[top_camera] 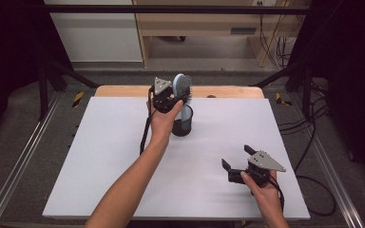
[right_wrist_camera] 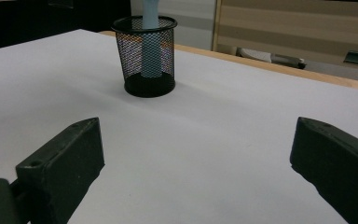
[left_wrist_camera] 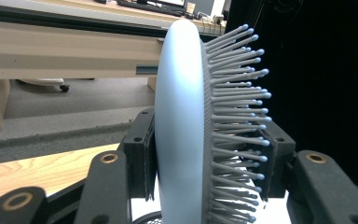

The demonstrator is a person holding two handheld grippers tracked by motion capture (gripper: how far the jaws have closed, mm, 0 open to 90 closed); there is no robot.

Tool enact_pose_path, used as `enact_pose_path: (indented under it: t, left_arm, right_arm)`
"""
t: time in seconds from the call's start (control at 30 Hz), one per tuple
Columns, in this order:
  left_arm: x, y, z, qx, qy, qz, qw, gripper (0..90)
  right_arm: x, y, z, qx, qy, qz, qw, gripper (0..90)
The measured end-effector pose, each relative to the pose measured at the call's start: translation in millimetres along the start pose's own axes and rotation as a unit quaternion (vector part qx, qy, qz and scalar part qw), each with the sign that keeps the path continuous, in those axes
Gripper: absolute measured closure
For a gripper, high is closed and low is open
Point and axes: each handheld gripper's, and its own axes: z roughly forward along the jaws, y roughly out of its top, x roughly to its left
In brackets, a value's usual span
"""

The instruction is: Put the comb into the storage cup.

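Both my left gripper's (top_camera: 171, 97) jaws clamp the hairbrush (top_camera: 183, 85) head, handle down in the mesh cup (top_camera: 182, 124), my right gripper (top_camera: 237, 161) gapes empty; careless tilting could topple that cup.

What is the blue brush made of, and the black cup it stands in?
The pale blue hairbrush looks like smooth plastic with a soft sheen; its grey ball-tipped bristles seem plastic too. The black mesh cup is probably thin metal wire: you see through its fine grid.
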Motion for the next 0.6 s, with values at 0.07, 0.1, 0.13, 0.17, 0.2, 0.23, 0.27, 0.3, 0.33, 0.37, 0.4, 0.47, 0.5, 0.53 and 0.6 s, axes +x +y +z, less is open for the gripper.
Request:
enact_pose_path:
  t: [0.07, 0.1, 0.13, 0.17, 0.2, 0.23, 0.27, 0.3, 0.33, 0.37, 0.4, 0.47, 0.5, 0.53, 0.6]
  left_arm:
    - [0.3, -1.5, 0.1, 0.001, 0.000, -0.001, 1.0000, 49.7]
    - [0.5, -2.2, 0.1, 0.001, 0.000, -0.001, 1.0000, 49.7]
    - [0.7, -3.1, 0.1, 0.001, 0.001, -0.002, 1.0000, 49.7]
    - [1.0, -3.5, 0.0, 0.001, 0.001, -0.003, 1.0000, 49.7]
    - [1.4, -4.1, -0.1, 0.001, 0.001, -0.003, 1.0000, 49.7]
    - [1.6, -4.3, -0.2, 0.002, 0.002, -0.003, 1.0000, 49.7]
    - [1.9, -4.7, -0.3, 0.002, 0.002, -0.004, 1.0000, 49.6]
    - [2.2, -4.9, -0.3, 0.001, 0.002, -0.005, 1.0000, 49.7]
    - [2.4, -5.0, -0.3, 0.001, 0.002, -0.007, 1.0000, 49.6]
    - [2.6, -5.1, -0.3, 0.000, 0.002, -0.007, 1.0000, 49.6]
    - [2.9, -5.2, -0.3, 0.000, 0.002, -0.007, 1.0000, 49.6]
    - [3.1, -5.5, -0.1, 0.001, 0.003, -0.008, 1.0000, 49.6]
    - [3.1, -5.8, 0.1, 0.001, 0.003, -0.008, 1.0000, 49.6]
    - [3.0, -6.6, 0.5, 0.002, 0.004, -0.008, 1.0000, 49.6]
    - [2.7, -8.0, 0.8, 0.001, 0.005, -0.008, 1.0000, 49.6]
  right_arm:
    - [0.1, -0.2, 0.4, 0.000, -0.001, -0.002, 1.0000, 3.1]
    - [0.2, -0.2, 0.5, 0.000, -0.001, -0.002, 1.0000, 3.1]
    - [0.3, -0.3, 0.5, 0.001, 0.000, -0.002, 1.0000, 3.1]
    - [0.5, -0.3, 0.5, 0.001, 0.000, -0.002, 1.0000, 3.1]
    - [0.6, -0.4, 0.5, 0.001, 0.000, -0.002, 1.0000, 3.1]
    - [0.8, -0.4, 0.6, 0.001, 0.000, -0.002, 1.0000, 3.1]
    - [0.8, -0.4, 0.6, 0.001, 0.001, -0.002, 1.0000, 3.1]
    - [0.9, -0.4, 0.7, 0.001, 0.001, -0.002, 1.0000, 3.1]
    - [1.0, -0.5, 0.7, 0.002, 0.001, -0.001, 1.0000, 3.1]
    - [1.1, -0.6, 0.9, 0.003, 0.002, -0.001, 1.0000, 3.1]
    - [1.0, -0.7, 1.1, 0.003, 0.002, -0.003, 1.0000, 3.1]
    - [1.3, -0.8, 1.3, 0.003, 0.002, -0.003, 1.0000, 3.1]
    - [1.4, -0.8, 1.3, 0.003, 0.002, -0.002, 1.0000, 3.1]
    - [1.3, -0.8, 1.3, 0.003, 0.003, -0.002, 1.0000, 3.1]
    - [1.3, -1.1, 1.7, 0.004, 0.003, -0.002, 1.0000, 3.1]
